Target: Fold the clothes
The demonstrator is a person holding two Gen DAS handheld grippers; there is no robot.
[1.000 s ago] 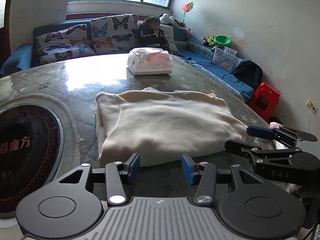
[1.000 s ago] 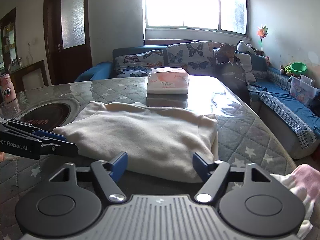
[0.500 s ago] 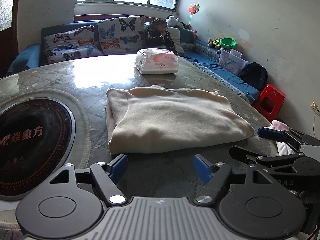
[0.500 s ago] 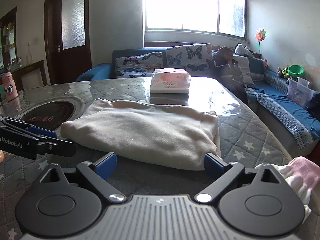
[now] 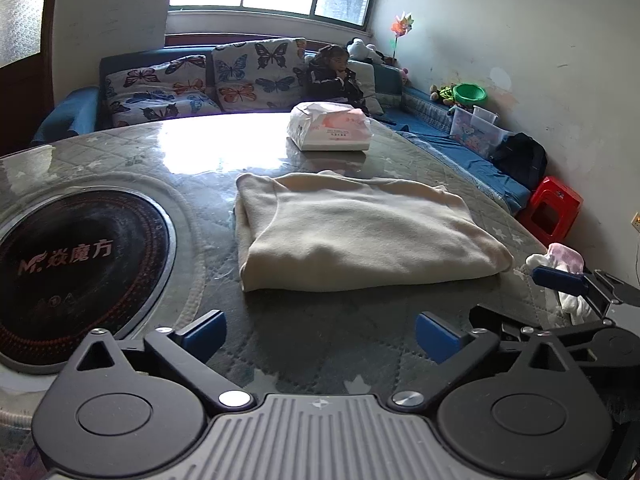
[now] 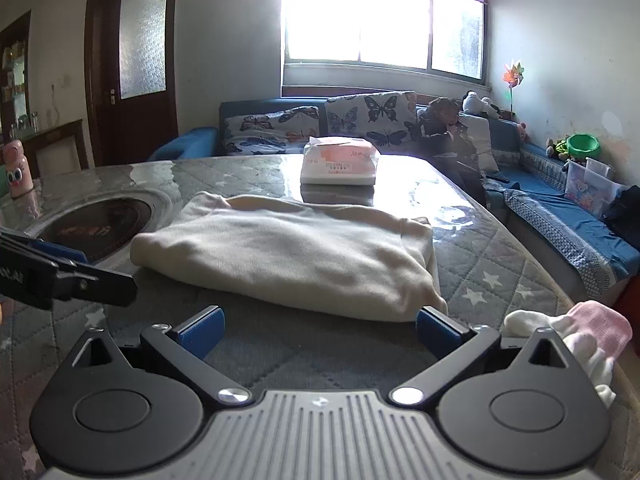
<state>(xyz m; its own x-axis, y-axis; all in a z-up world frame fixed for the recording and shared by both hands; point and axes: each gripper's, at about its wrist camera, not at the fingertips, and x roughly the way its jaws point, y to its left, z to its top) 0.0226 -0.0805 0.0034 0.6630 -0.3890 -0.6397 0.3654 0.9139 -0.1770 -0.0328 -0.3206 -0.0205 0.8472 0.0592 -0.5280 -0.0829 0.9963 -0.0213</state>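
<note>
left gripper (image 5: pixel 320 330): jaws opening wide, empty, backed off | right gripper (image 6: pixel 318 328): same | garment (image 5: pixel 360 232): released, folded flat on table (image 5: pixel 320 360) | fold looks done

Left wrist view: we look from low behind the left gripper (image 5: pixel 320 332), forward and downward across the table (image 5: pixel 328 356) toward the window wall, close to the near edge.
Right wrist view: we look from just behind the right gripper (image 6: pixel 318 330), likewise angled downward, facing the window (image 6: pixel 384 16) and sofa.
Shared: we see the folded cream garment (image 5: pixel 360 232) (image 6: pixel 288 248), the tissue pack (image 5: pixel 330 126) (image 6: pixel 340 162), and each other's gripper at the frame edges.
</note>
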